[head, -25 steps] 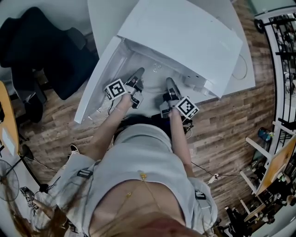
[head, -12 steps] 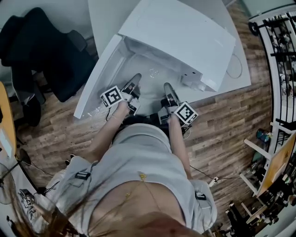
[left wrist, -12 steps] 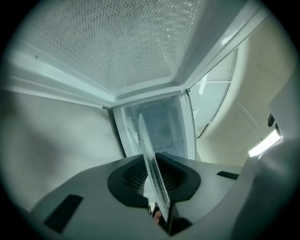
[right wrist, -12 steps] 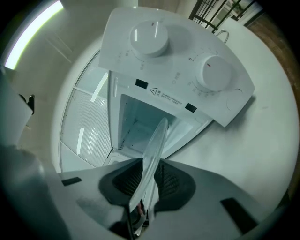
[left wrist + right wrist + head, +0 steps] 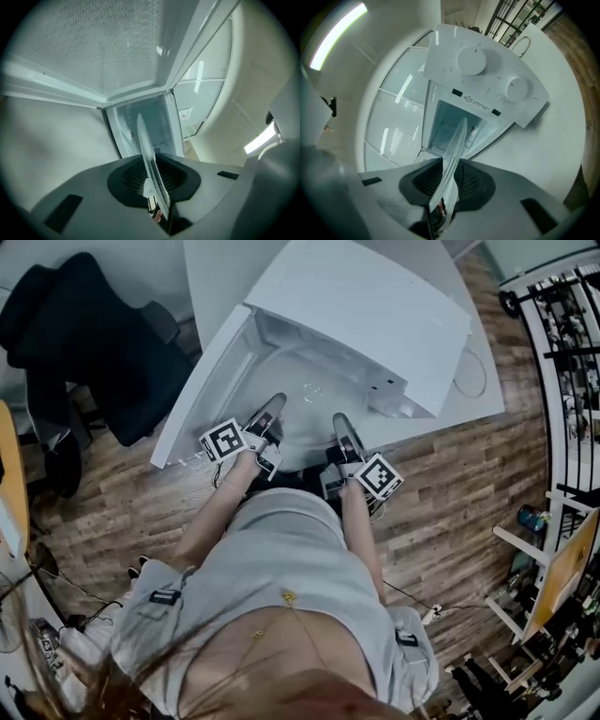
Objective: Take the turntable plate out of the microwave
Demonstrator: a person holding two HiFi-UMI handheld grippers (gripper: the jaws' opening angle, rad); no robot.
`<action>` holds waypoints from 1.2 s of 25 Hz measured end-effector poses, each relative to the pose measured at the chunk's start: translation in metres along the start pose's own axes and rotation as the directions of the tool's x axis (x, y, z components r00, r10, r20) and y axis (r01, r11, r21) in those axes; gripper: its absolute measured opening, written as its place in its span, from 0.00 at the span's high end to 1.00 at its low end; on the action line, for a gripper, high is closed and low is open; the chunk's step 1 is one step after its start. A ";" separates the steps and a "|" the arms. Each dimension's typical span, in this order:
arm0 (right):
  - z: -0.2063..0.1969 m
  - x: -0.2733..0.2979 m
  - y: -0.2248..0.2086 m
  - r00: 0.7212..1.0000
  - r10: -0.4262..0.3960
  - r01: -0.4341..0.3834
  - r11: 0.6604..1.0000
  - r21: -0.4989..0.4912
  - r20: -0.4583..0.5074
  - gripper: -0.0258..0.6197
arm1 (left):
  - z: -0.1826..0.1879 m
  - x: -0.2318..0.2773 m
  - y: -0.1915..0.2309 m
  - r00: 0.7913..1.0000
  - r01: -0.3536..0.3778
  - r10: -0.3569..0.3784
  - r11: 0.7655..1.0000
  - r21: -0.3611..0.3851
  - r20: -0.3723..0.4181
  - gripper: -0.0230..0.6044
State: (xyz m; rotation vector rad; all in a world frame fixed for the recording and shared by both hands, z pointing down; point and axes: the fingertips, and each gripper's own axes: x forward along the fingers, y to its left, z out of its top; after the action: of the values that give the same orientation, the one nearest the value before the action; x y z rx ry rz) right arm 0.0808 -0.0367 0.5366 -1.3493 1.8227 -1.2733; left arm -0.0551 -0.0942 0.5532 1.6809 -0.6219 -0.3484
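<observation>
One turntable plate [image 5: 309, 395], nearly lost in the head view: clear glass, just a faint round sheen and a small centre mark at the mouth of the microwave [image 5: 375, 306]. Hard to judge how far out of the cavity. Most of that cavity hidden beneath the white top. Cut off at far left, a dark chair [image 5: 84, 343].

Counted left to right:
- one door [image 5: 197, 399], swung open to the left
- one left gripper [image 5: 272, 409], jaws pinched on the plate's near rim
- one right gripper [image 5: 342, 423], jaws clamped on the same rim a little further along
- two round dials [image 5: 471, 60] on the front panel, shown only in the right gripper view
- one white table [image 5: 487, 381] under it all

Seen edge-on from each gripper view: thin and transparent, with a slightly thickened lip. Wedged between ribbed black pads [image 5: 176, 178], with the pale cavity beyond.
</observation>
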 end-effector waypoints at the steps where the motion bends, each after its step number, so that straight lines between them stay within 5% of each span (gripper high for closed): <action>1: -0.001 -0.004 -0.001 1.000 -0.013 0.013 1.000 0.015 0.001 0.83 | -0.001 -0.002 -0.003 1.000 0.004 -0.004 1.000 0.013 -0.004 0.86; 17: -0.002 -0.024 0.051 0.998 0.066 -0.067 0.995 -0.074 -0.021 0.83 | -0.008 -0.032 -0.049 0.998 0.061 -0.060 0.997 0.046 -0.006 0.86; 30: 0.004 -0.034 0.084 0.993 0.116 -0.119 0.986 -0.117 -0.028 0.83 | -0.003 -0.051 -0.087 0.991 0.130 -0.129 0.980 0.153 -0.015 0.85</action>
State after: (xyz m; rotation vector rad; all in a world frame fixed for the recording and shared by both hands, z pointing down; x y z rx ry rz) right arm 0.0604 -0.0015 0.4550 -1.2732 1.9890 -1.1377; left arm -0.0766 -0.0536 0.4637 1.8748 -0.5476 -0.3977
